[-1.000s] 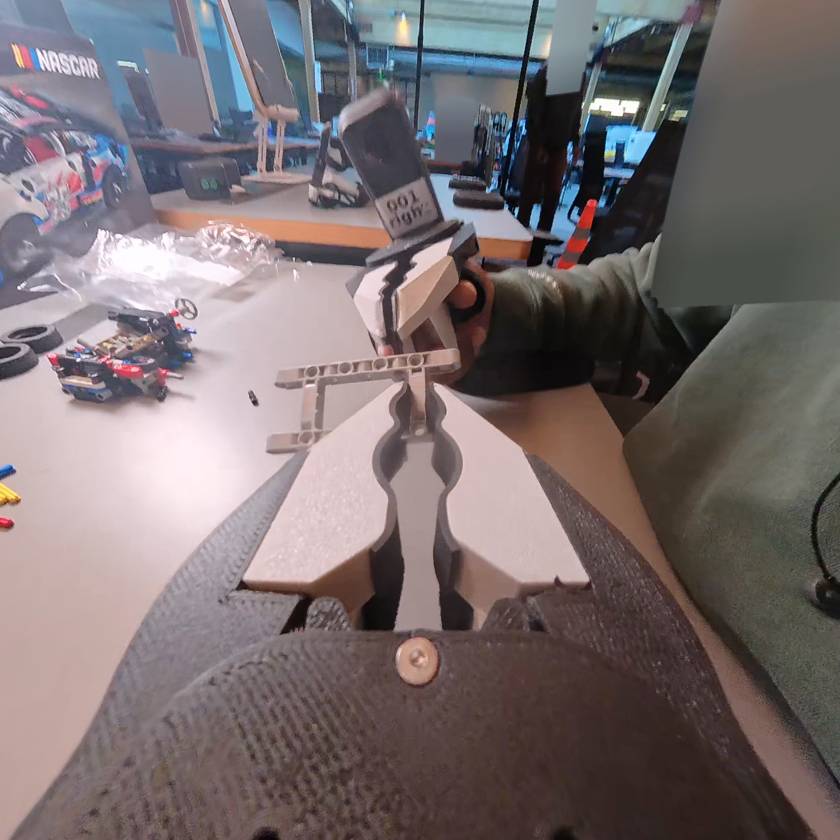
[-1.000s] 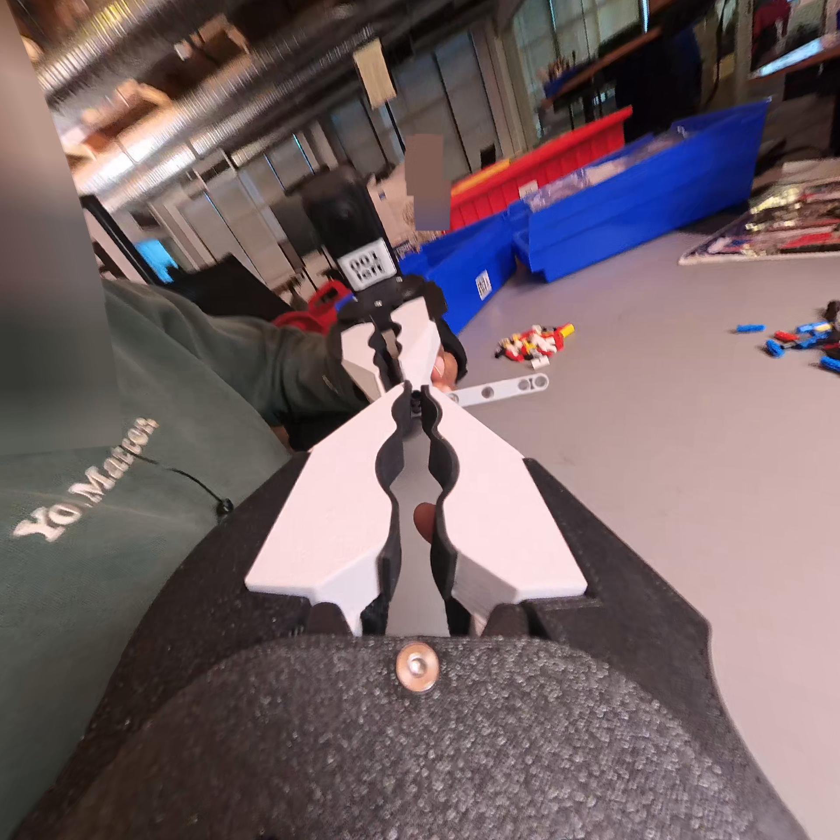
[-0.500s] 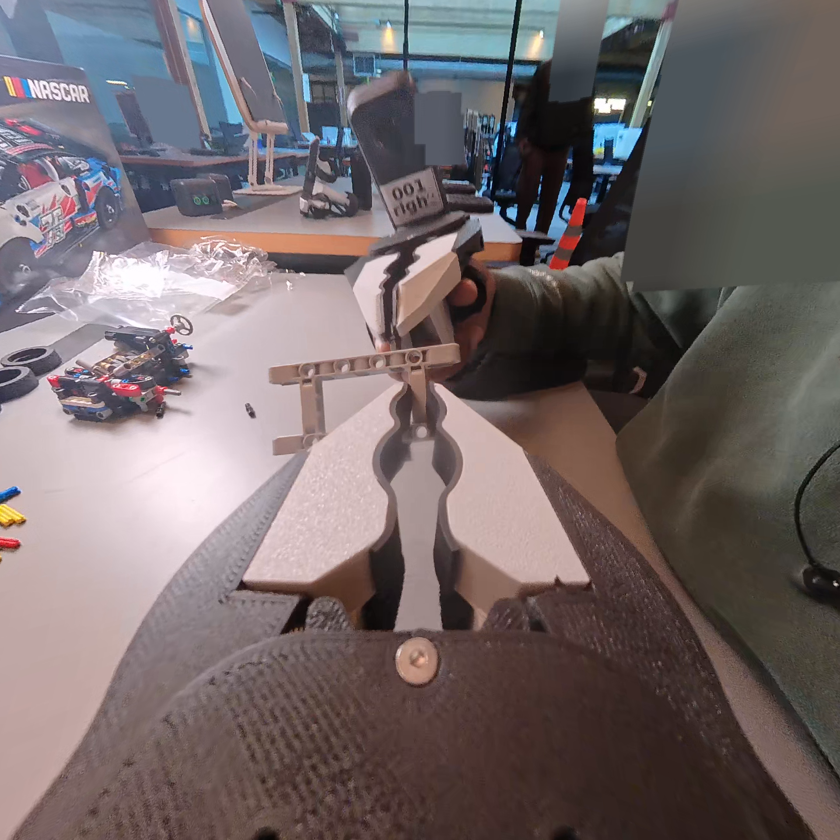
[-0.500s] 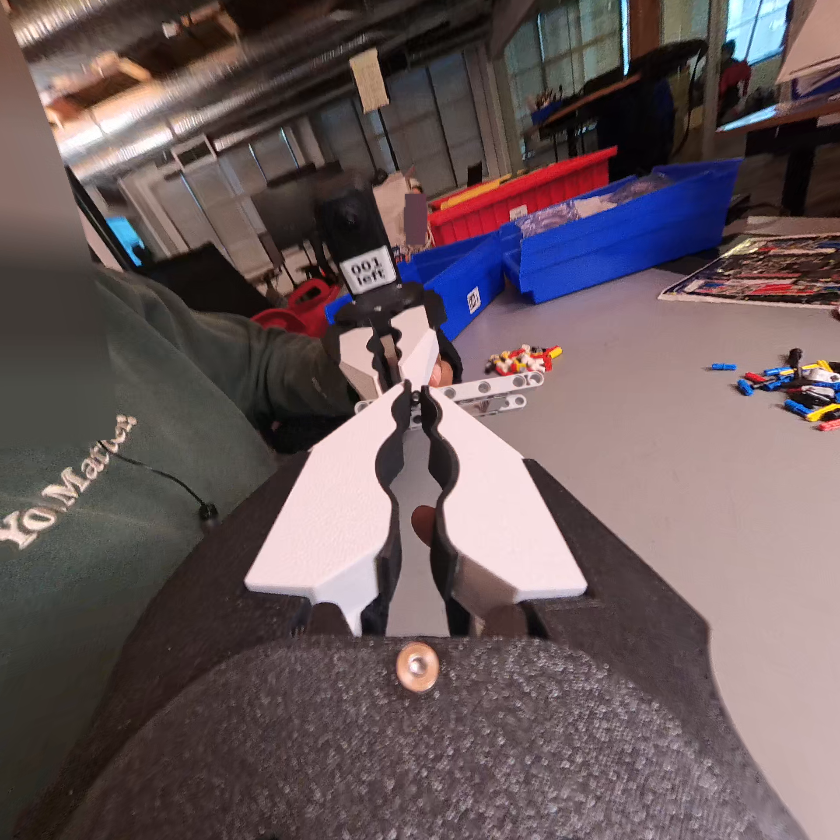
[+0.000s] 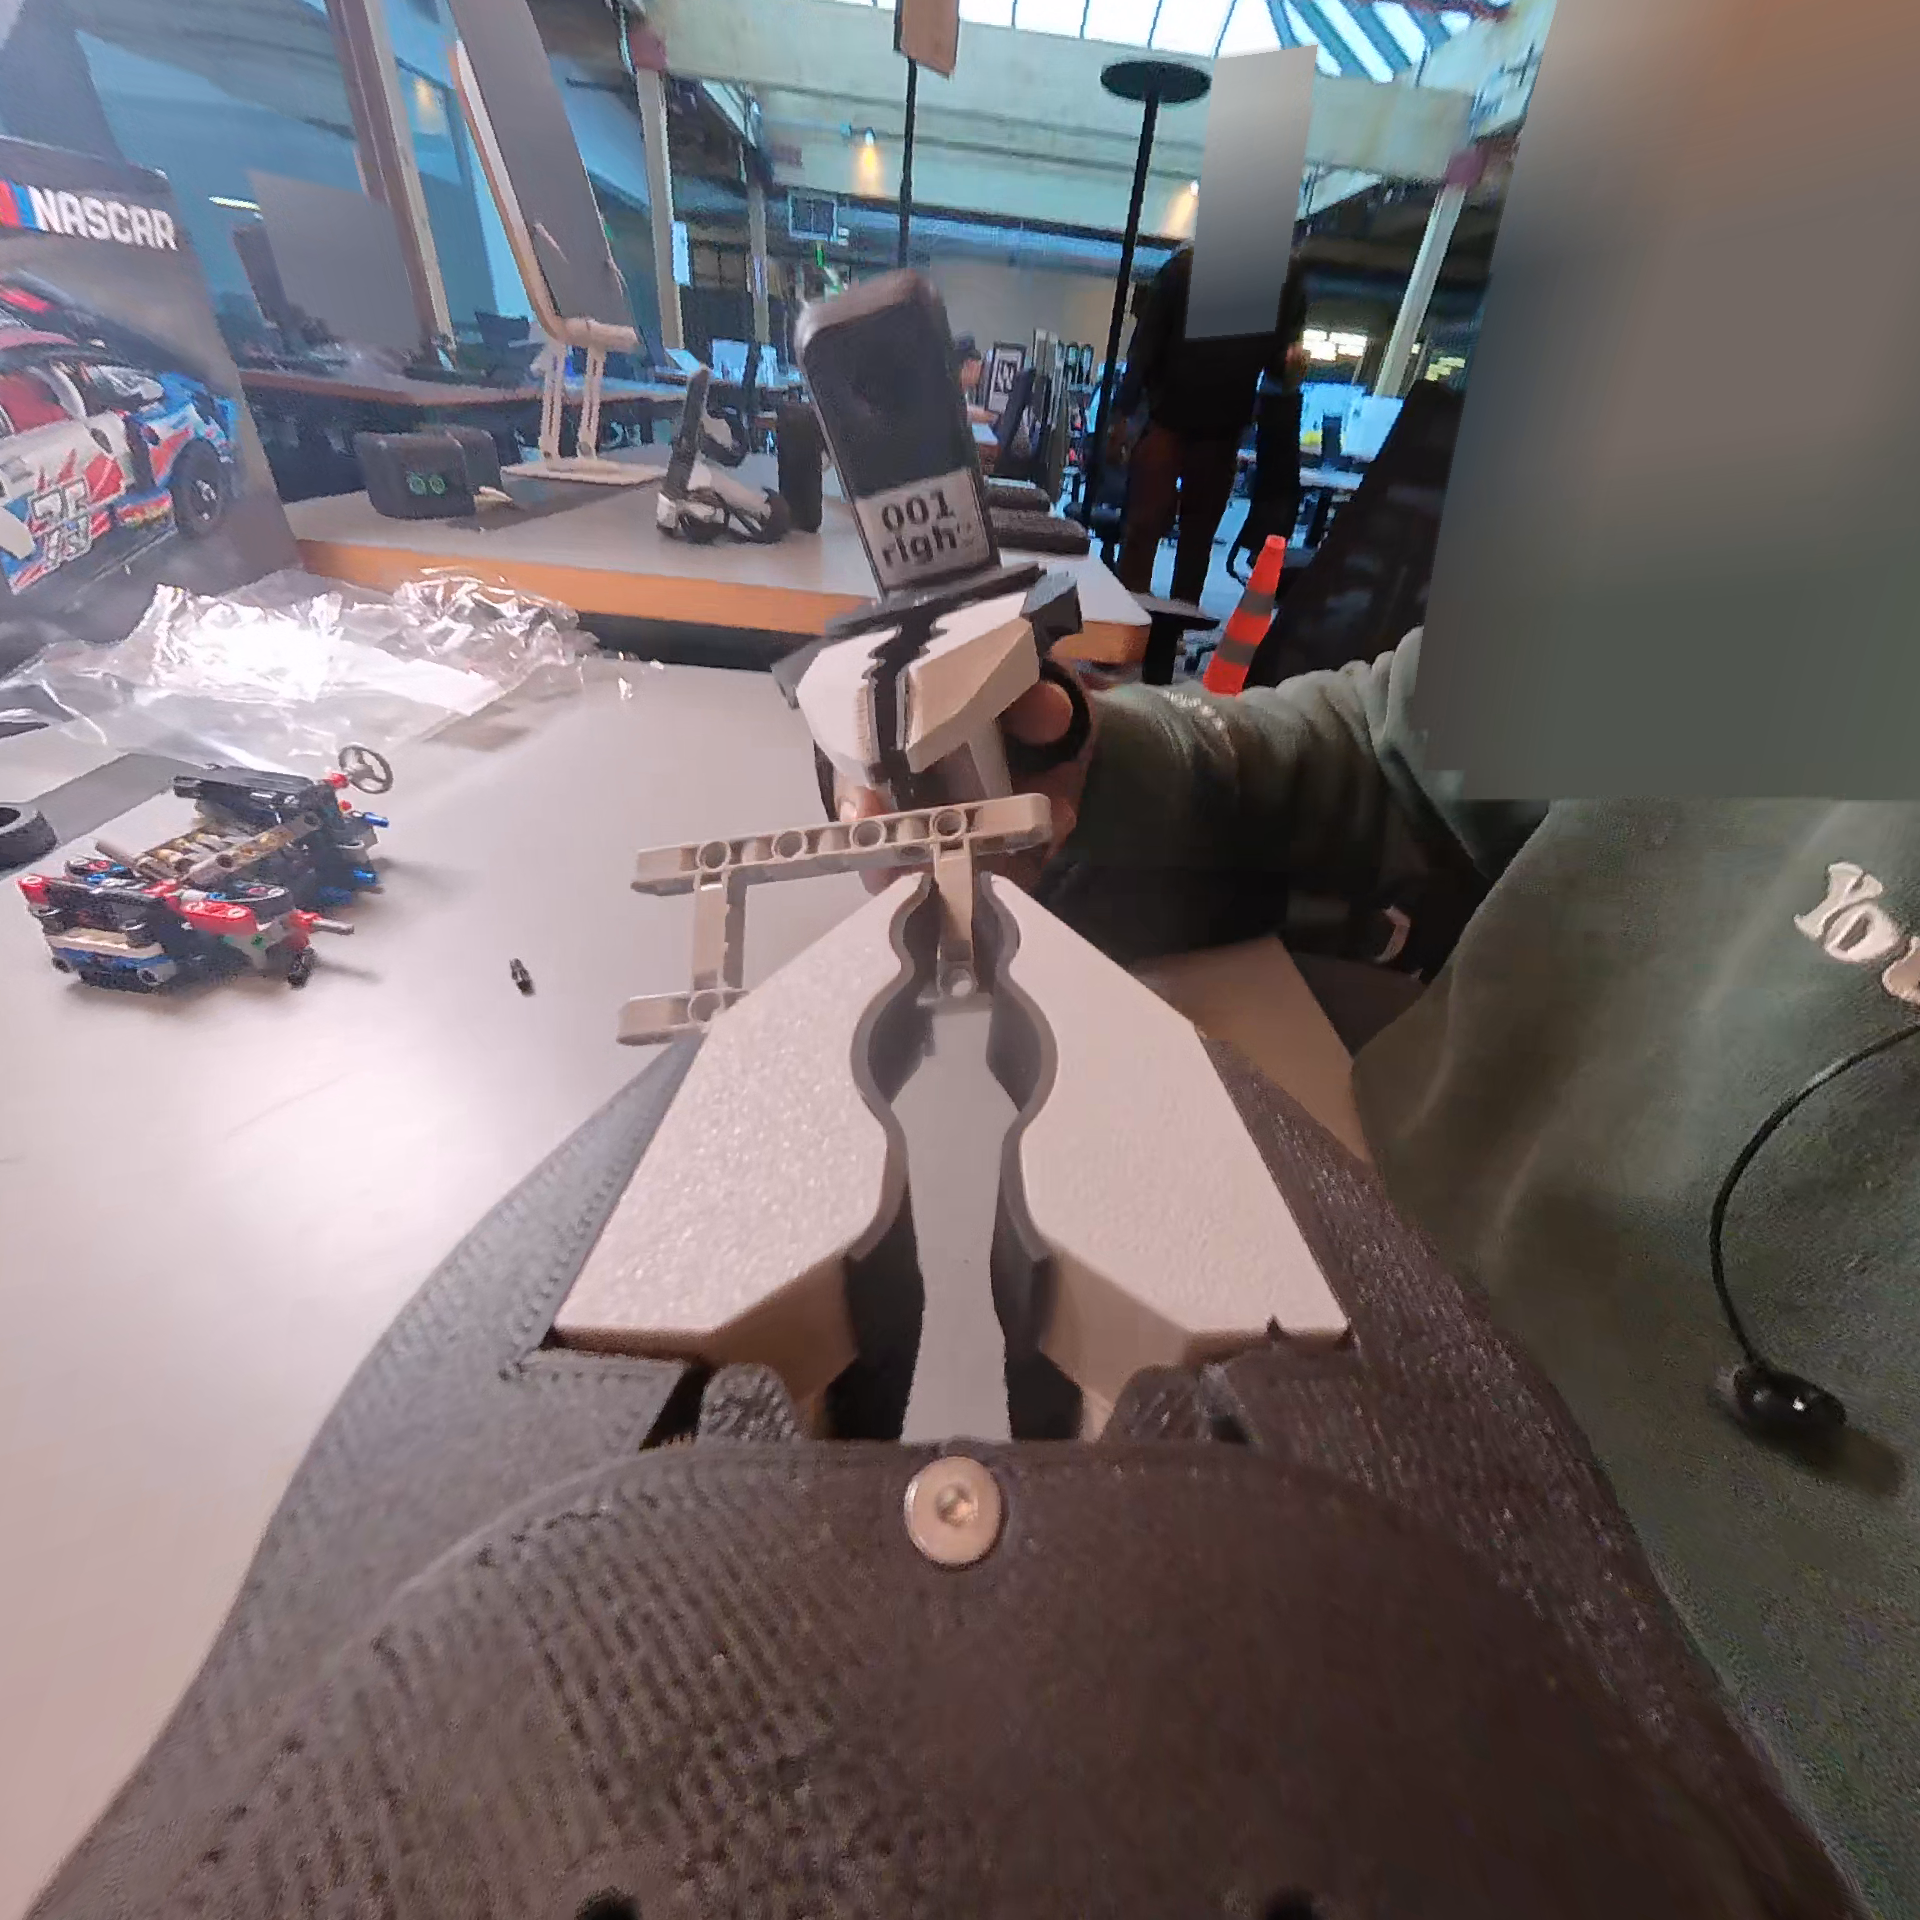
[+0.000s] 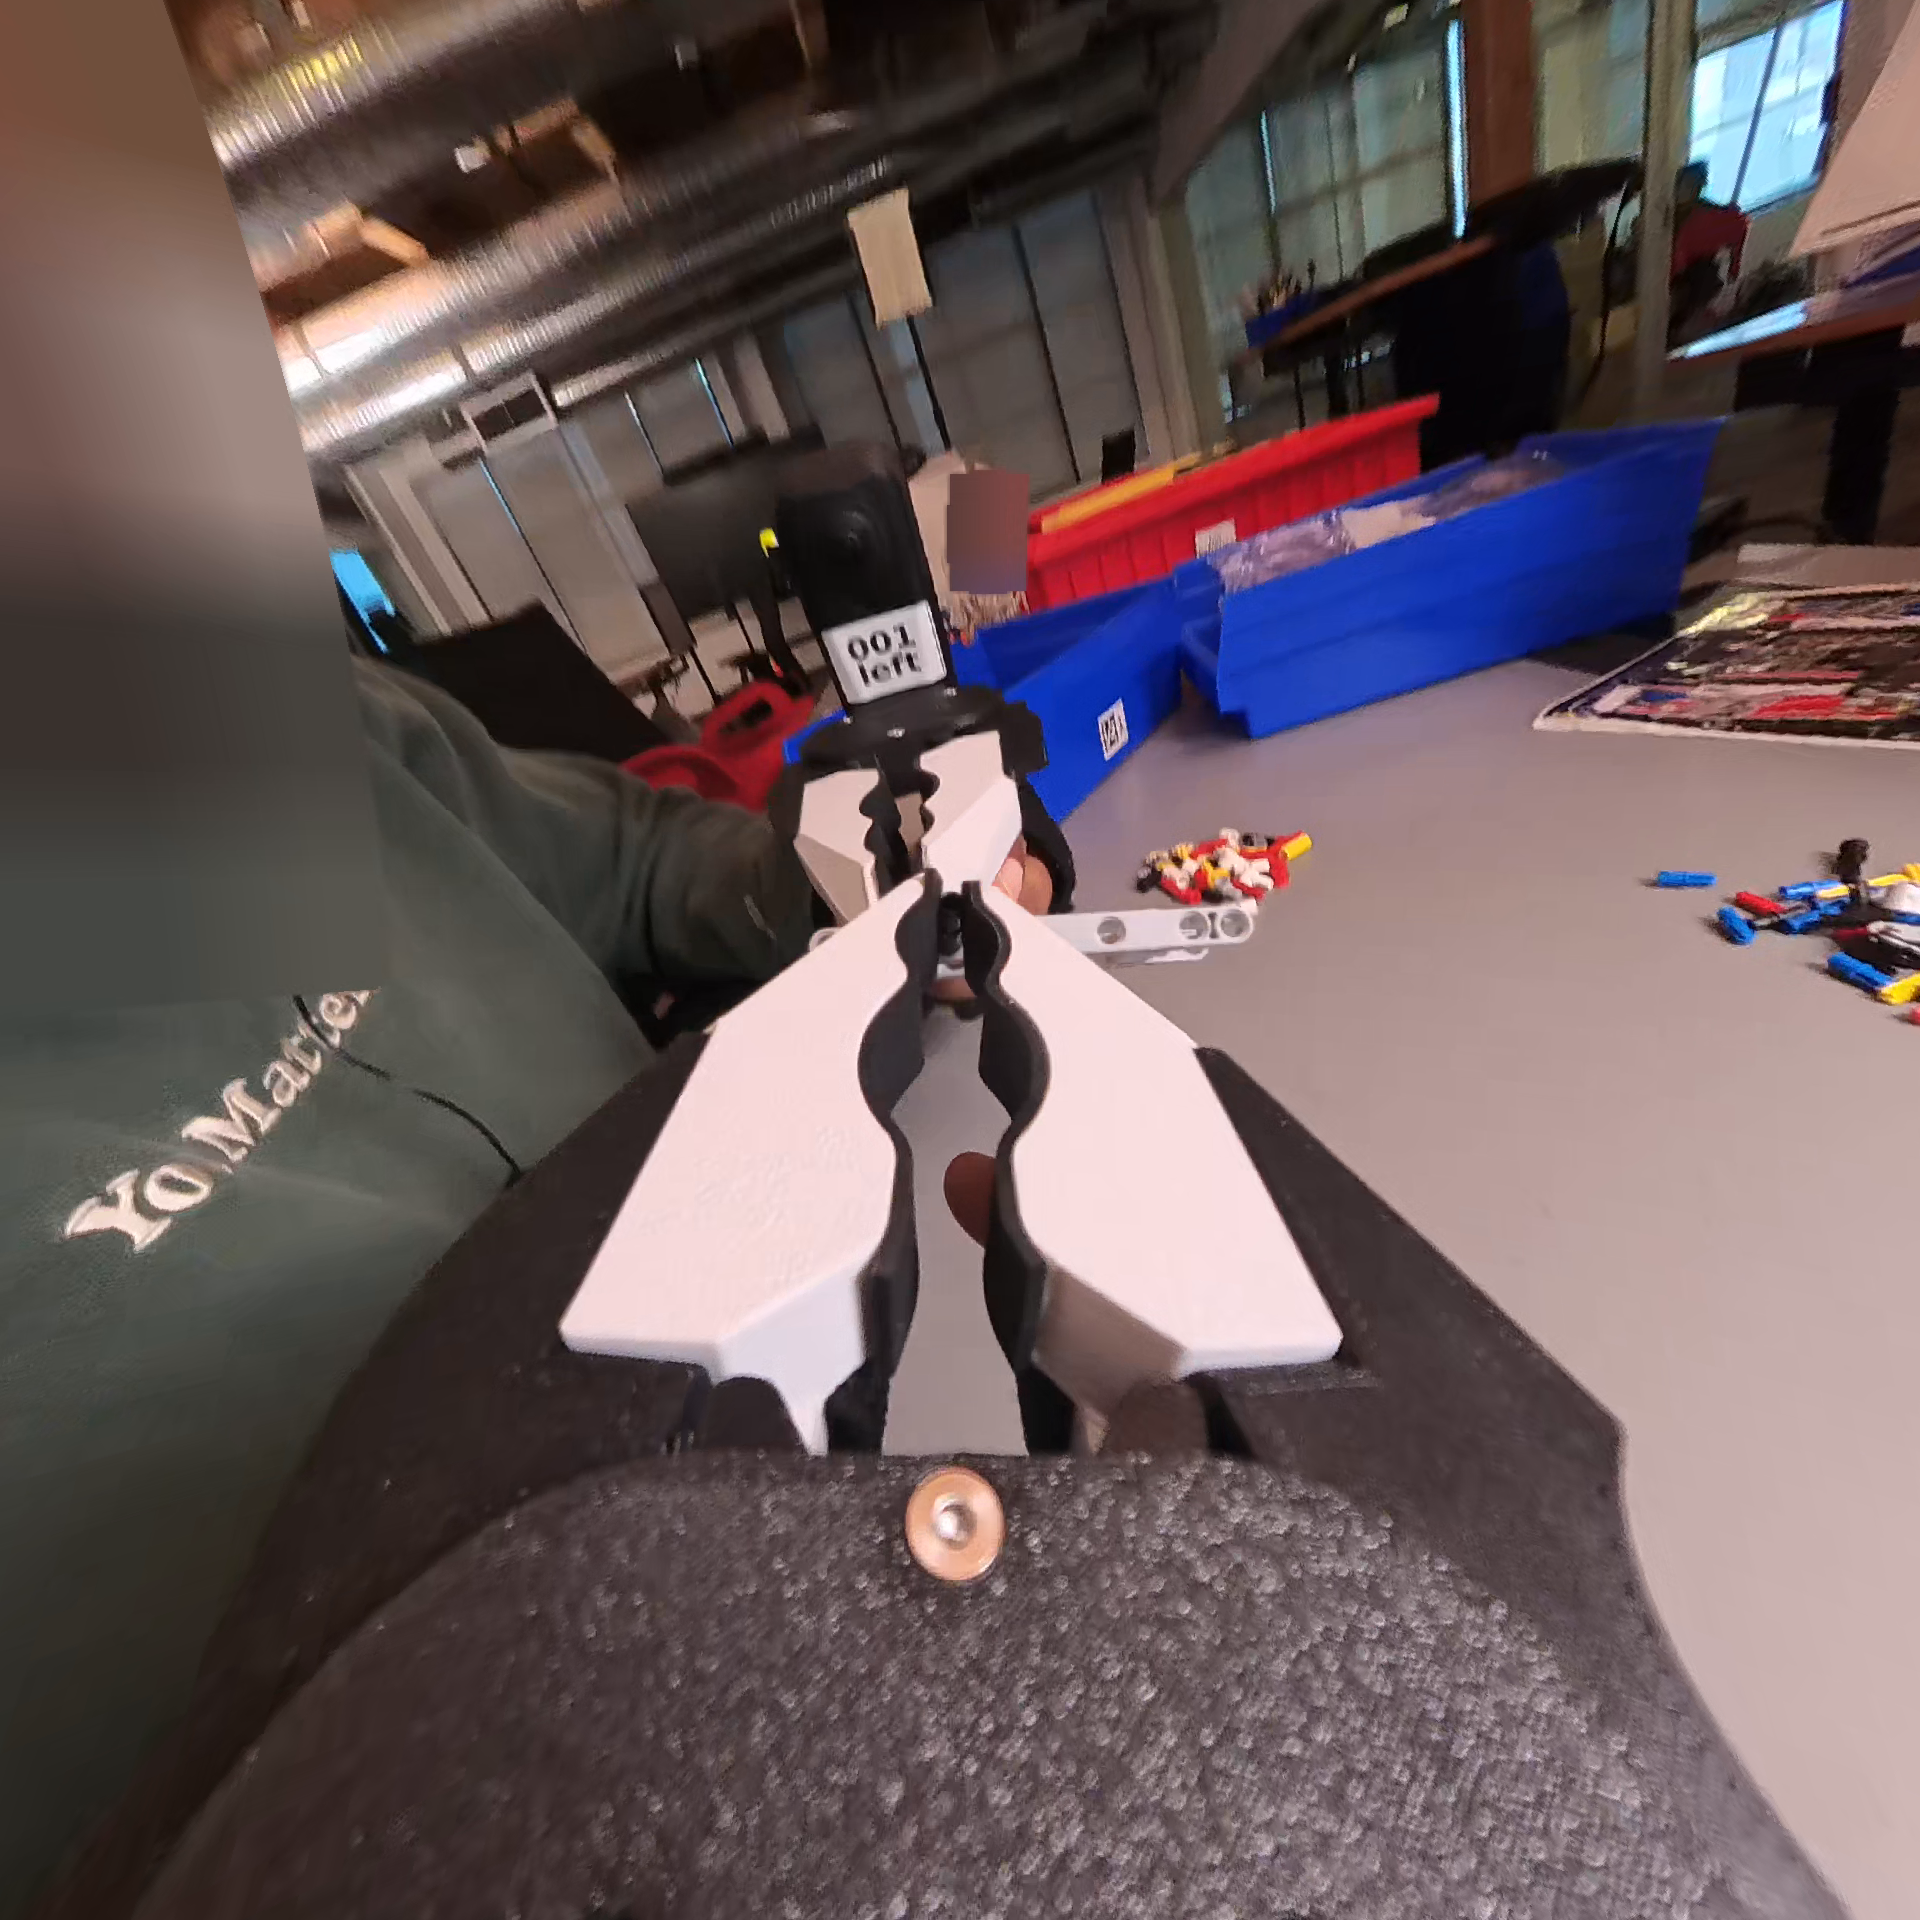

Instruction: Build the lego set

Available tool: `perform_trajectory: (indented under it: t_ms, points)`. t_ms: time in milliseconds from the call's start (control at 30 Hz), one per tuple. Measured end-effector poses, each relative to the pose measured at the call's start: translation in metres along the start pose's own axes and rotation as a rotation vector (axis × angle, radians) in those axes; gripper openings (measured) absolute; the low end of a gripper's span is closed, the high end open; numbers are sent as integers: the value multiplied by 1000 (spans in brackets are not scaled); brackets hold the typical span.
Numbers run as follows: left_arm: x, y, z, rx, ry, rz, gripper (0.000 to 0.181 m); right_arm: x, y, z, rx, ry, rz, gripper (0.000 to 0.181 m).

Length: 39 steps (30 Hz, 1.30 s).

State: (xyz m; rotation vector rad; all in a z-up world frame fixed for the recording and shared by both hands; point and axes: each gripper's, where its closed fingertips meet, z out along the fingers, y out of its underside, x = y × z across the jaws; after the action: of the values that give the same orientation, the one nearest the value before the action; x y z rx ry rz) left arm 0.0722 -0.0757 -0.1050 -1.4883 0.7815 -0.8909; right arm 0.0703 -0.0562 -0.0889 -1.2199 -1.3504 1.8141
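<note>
Grey lego frame [image 5: 831,847] pinched at left claw [image 5: 954,914] tips, right claw [image 6: 943,902] nearly closed against it

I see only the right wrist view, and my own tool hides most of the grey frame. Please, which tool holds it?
Observer: The left tool holds it, shut on a short leg of the grey frame.
Operator: What shape does the frame have?
Observer: A long beam with holes on top, and one side bar going down to a short lower beam.
Operator: Is the built part of the car near?
Observer: Yes, the half-built car lies on the table, to the left of the frame in the left wrist view.
</note>
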Motion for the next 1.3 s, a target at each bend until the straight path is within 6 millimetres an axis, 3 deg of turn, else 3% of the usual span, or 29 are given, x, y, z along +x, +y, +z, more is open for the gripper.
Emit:
perform_trajectory:
  t_ms: [167, 467, 933, 1200, 1300]
  points:
    - [1, -13, -6, 84, 28, -83, 4, -4, -15, 6, 140, 8, -24, 2]
    - [5, -14, -6, 103, 56, -127, 4, -7, -12, 8, 117, 15, -61, 3]
    - [10, -43, -9, 312, 175, -384, 4, -21, -30, 8, 306, -42, -30, 2]
    - [9, -38, -11, 272, 176, -346, 4, -19, -24, 10, 263, -42, -34, 3]
    - [8, -31, -9, 185, 135, -237, 4, -16, -19, 9, 195, -54, -30, 3]
